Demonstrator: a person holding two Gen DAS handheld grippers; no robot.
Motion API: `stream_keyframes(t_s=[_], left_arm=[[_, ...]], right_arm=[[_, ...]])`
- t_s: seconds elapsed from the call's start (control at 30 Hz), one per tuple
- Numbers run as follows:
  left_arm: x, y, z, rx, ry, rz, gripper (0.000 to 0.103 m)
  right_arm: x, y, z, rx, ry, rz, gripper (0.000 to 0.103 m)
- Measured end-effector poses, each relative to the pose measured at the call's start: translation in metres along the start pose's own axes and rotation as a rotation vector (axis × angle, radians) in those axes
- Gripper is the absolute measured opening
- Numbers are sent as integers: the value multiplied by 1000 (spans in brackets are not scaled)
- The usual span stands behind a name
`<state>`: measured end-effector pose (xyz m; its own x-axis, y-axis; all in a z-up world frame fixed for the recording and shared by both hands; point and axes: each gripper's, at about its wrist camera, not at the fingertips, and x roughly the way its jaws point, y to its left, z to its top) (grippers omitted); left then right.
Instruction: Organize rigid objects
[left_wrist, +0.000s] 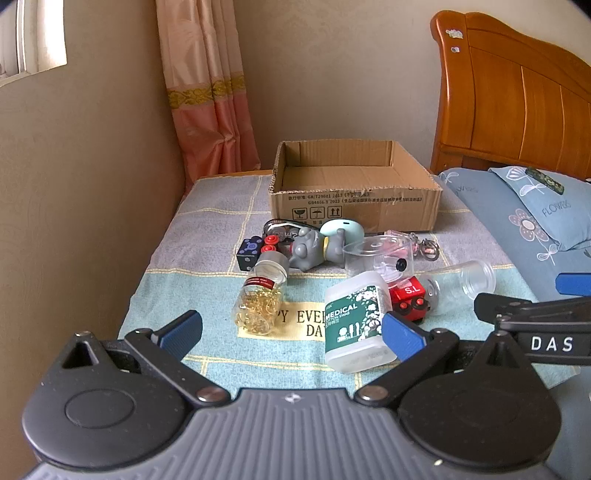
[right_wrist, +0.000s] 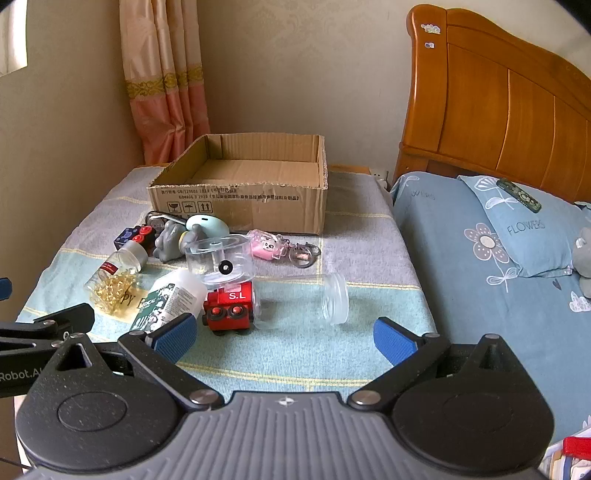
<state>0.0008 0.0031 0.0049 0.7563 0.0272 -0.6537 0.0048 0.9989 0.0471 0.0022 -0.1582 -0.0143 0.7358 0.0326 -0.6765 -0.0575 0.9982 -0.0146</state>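
An empty cardboard box (left_wrist: 354, 206) (right_wrist: 240, 206) stands at the back of the cloth-covered table. In front of it lie a green-labelled swab box (left_wrist: 354, 325) (right_wrist: 166, 299), a jar of gold clips (left_wrist: 260, 299) (right_wrist: 114, 277), a red toy train (left_wrist: 410, 299) (right_wrist: 231, 308), a clear jar on its side (left_wrist: 469, 280) (right_wrist: 306, 299), a clear round container (left_wrist: 376, 254) (right_wrist: 219, 258), a grey figurine (left_wrist: 314, 247) (right_wrist: 171, 238), a dark die (left_wrist: 249, 253) and a pink keychain (right_wrist: 267, 245). My left gripper (left_wrist: 291, 332) is open, just short of the swab box. My right gripper (right_wrist: 284, 338) is open, short of the train and clear jar.
A bed with a blue floral sheet and pillow (right_wrist: 517, 229) and a wooden headboard (right_wrist: 498, 103) lies to the right. A wall and pink curtain (left_wrist: 207, 92) stand behind and left of the table. The right gripper shows at the right edge of the left wrist view (left_wrist: 535, 317).
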Motion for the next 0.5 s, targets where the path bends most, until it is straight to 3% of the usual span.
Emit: stream_keyframes(t_s=[0.5], left_arm=[[0, 0, 0, 0, -1, 0, 102]], right_arm=[[1, -1, 0, 1, -1, 0, 103]])
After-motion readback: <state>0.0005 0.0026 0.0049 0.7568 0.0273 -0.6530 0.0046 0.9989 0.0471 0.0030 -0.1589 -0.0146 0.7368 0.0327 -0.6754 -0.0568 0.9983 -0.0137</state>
